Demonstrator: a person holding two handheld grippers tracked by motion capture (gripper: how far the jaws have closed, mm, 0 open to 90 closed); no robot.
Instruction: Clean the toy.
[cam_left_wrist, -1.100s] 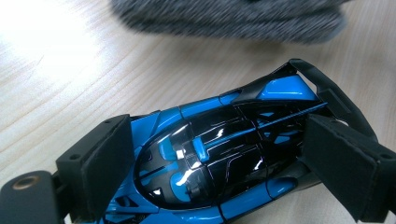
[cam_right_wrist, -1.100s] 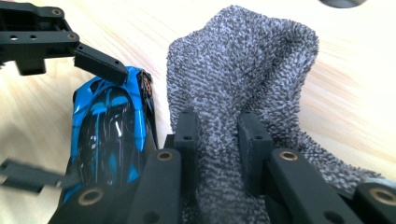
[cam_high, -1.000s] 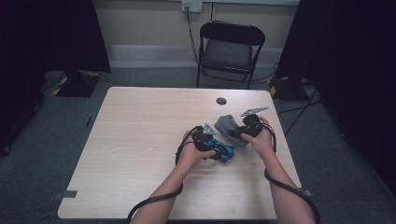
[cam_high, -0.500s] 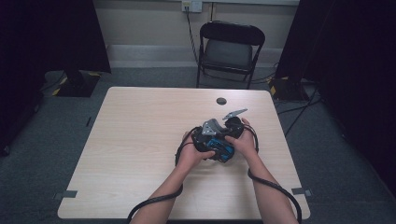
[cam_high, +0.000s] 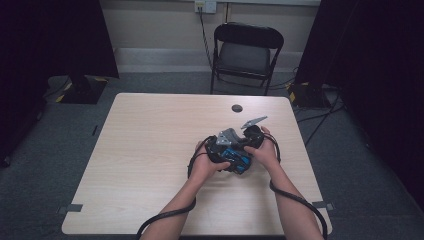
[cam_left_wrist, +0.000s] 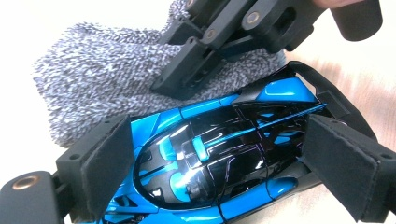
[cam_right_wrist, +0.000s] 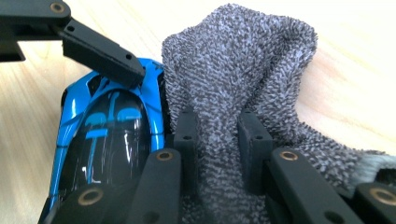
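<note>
At the near right part of the light wooden table (cam_high: 150, 165), a person holds a shiny blue and black toy car (cam_left_wrist: 219, 158) and a grey terry cloth (cam_right_wrist: 243, 74) together between two hand-held grippers. The left gripper (cam_left_wrist: 224, 168) spans the car across its width, one padded jaw against each flank, so the car is clamped and kept from sliding on the smooth tabletop; that grip leaves the roof and the glossy upper body bare. The right gripper (cam_right_wrist: 217, 140) has its jaws drawn narrow on a pinched fold of the cloth, and the rest of the cloth bunches up loosely beyond the jaws, lying just beside the car's right flank and touching it in the right gripper view. In the left gripper view the same cloth lies beyond the car, with the right gripper's jaws coming down onto it from above. This arrangement suits wiping: one tool steadies the car while the other brings the cloth to its body. The job looks barely under way, since the cloth rests at the car's edge rather than over the roof. From the high view, both hands sit close together, with a small dark disc (cam_high: 236, 108) and a folding chair (cam_high: 246, 52) farther off.
</note>
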